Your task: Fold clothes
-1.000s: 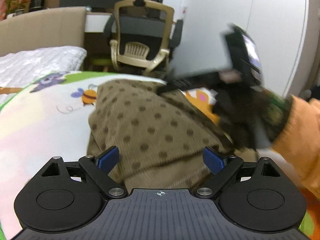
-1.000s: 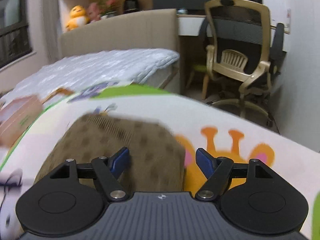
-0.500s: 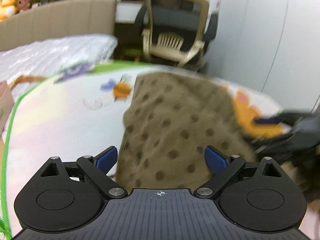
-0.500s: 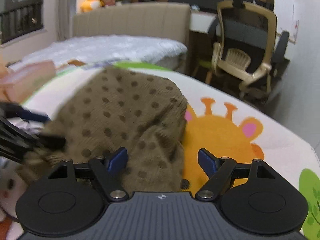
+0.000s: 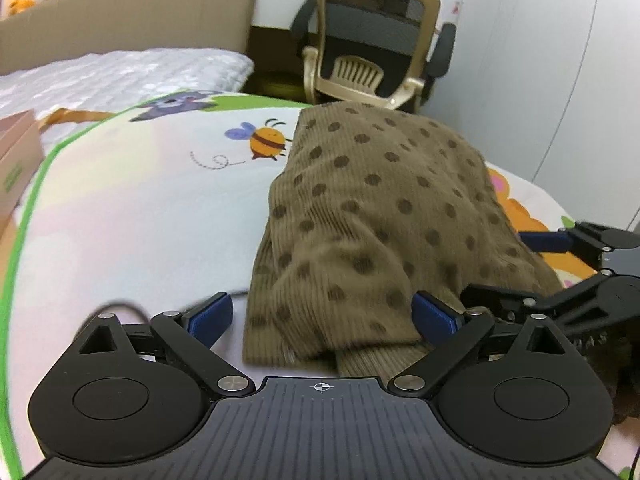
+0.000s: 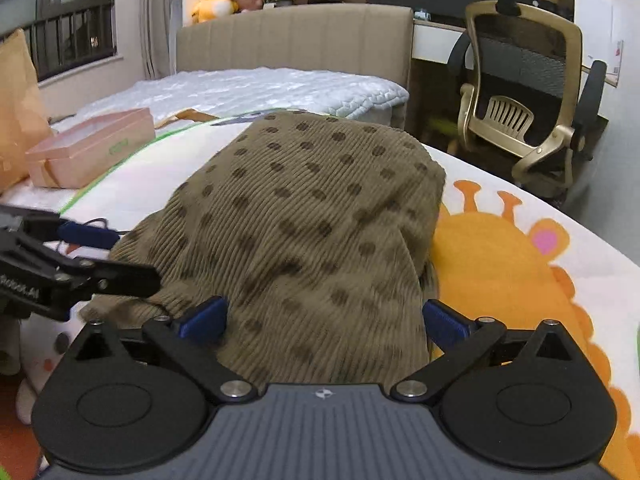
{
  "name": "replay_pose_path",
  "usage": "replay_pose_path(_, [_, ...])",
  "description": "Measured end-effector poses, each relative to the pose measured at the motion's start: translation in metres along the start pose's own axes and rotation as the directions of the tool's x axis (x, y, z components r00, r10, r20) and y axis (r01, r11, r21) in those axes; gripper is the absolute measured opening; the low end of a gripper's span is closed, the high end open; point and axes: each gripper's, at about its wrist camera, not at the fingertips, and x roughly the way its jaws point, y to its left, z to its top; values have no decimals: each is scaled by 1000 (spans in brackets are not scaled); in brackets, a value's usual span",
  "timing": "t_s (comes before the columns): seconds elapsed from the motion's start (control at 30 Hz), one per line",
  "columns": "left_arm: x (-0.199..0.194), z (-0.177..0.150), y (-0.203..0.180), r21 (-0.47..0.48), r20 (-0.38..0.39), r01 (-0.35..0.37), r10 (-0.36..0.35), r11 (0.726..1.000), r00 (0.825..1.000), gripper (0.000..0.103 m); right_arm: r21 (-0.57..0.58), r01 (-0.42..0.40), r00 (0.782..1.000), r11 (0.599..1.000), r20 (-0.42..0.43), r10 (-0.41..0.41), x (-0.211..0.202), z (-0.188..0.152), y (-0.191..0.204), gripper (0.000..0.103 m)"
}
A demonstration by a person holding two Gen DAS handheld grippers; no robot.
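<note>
A brown corduroy garment with dark dots (image 5: 372, 216) lies folded on a cartoon-print mat (image 5: 132, 200); it also shows in the right wrist view (image 6: 304, 216). My left gripper (image 5: 322, 316) is open, its blue pads on either side of the garment's near left edge. My right gripper (image 6: 322, 318) is open over the garment's near right edge. Each gripper shows in the other's view: the right one (image 5: 568, 268) at the garment's right side, the left one (image 6: 84, 256) at its left side.
A pink box (image 6: 90, 150) sits at the mat's left edge by a brown paper bag (image 6: 16, 108). A bed with a white quilt (image 6: 260, 90) lies behind. An office chair (image 5: 372, 64) stands beyond the mat. A thin cable (image 6: 94, 222) lies near the left gripper.
Both grippers have come down to the garment's near edge, side by side. The garment's top fold now lies flatter on the mat.
</note>
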Motion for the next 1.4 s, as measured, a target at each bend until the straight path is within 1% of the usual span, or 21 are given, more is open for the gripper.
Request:
replay_pose_path(0.07, [-15,-13,-8,-24,15,-11,11,1000,1000,99,3,21,1000,1000,22,-21,-15,-12,3,103])
replay_pose_path(0.17, [-33,-37,-23,-70,46,-59,62,996,997,99,-21,47,998,999,48,-46,-36,-30,5,103])
replay_pose_path(0.27, [-51,-55,-35,-118,80,-93,103,989,992,100,-45,17,1000,999,-2,-17,-51,-48,7,103])
replay_pose_path(0.33, [-59,-64,-44,-132,73,-104,114,986,991,101,-55,8,999,998,-43,-11,-58,-60,10,103])
replay_pose_path(0.37, [-63,-69,-49,-120,75,-113,123,986,990,101,-57,25,999,998,-44,-28,-62,-66,11,103])
replay_pose_path(0.43, [-72,-78,-63,-85,94,-138,146,987,985,101,-54,88,996,995,-10,-89,-74,-74,11,103])
replay_pose_path(0.5, [-78,-85,-73,-55,95,-158,163,986,982,101,-48,148,989,988,19,-147,-85,-82,10,103])
replay_pose_path(0.6, [-85,-94,-87,-11,90,-186,186,982,978,101,-29,193,981,981,6,-193,-92,-88,4,103])
replay_pose_path(0.73, [-92,-104,-103,42,88,-224,220,974,972,103,18,175,984,984,-23,-175,-92,-89,-7,103])
replay_pose_path(0.8, [-90,-104,-104,43,78,-236,232,971,969,103,49,153,988,987,-34,-152,-90,-90,-12,103])
replay_pose_path(0.93, [-84,-102,-97,15,38,-227,226,974,973,103,111,110,993,988,-47,-105,-88,-92,-21,103])
replay_pose_path(1.03, [-83,-102,-94,-3,26,-225,225,974,974,103,106,117,993,988,-48,-112,-87,-93,-18,103])
replay_pose_path(1.4, [-84,-102,-93,-4,20,-217,217,976,976,103,111,117,993,987,-49,-112,-88,-92,-18,103])
